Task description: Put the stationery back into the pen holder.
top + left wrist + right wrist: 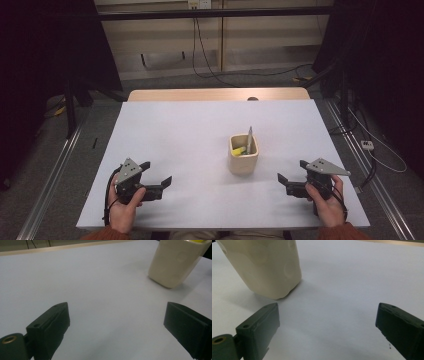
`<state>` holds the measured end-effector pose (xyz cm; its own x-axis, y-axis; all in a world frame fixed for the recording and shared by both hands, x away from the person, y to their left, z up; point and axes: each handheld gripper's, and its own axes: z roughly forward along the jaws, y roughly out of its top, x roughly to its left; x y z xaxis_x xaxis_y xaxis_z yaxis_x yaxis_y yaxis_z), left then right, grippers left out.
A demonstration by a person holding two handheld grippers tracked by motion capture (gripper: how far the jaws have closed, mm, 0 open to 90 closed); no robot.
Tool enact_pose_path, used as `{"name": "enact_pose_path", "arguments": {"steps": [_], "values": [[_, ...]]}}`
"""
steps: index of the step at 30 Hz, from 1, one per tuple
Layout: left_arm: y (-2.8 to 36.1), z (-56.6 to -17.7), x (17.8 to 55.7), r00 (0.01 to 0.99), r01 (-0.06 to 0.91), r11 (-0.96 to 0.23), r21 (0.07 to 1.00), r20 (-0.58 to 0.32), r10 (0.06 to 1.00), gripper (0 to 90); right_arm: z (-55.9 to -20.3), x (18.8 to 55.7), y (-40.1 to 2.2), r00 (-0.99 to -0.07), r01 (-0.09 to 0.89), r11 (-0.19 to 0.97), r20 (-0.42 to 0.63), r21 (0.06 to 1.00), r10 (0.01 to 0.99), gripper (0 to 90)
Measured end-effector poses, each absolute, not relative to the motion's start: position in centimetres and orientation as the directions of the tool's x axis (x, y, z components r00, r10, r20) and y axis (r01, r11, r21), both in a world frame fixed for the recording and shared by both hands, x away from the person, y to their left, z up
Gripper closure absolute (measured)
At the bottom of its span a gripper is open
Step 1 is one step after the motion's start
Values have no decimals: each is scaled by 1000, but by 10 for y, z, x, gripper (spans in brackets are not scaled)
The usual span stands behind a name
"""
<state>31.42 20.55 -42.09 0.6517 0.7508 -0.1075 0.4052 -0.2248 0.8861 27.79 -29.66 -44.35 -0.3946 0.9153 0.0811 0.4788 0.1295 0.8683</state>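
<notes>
- Near the table's middle, slightly right: cream cup [243, 155], upright, apart from both grippers.
- Cup contents: grey pen [249, 138] standing tilted, tip above the rim; yellow item [238, 150] beside it, kind unclear.
- Right gripper [291, 176]: jaws spread wide, nothing between them, cup near its left jaw in the right gripper view.
- Left gripper [156, 173]: jaws spread wide, empty, cup well off.
- White table [175, 130] bare around both.

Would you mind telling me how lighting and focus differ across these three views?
High view: bright white table, dark surroundings, cream holder sharp. Left gripper view: holder soft, near jaws blurred. Right gripper view: holder soft, casting a faint shadow; jaws dim.
</notes>
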Motion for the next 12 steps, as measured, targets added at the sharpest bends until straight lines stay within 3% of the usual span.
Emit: {"name": "enact_pose_path", "arguments": {"steps": [12], "values": [[206,-422,317,654,406,-229,885,-107,749,66,-445,279,-299,-379,471,113,84,875,922,56]]}}
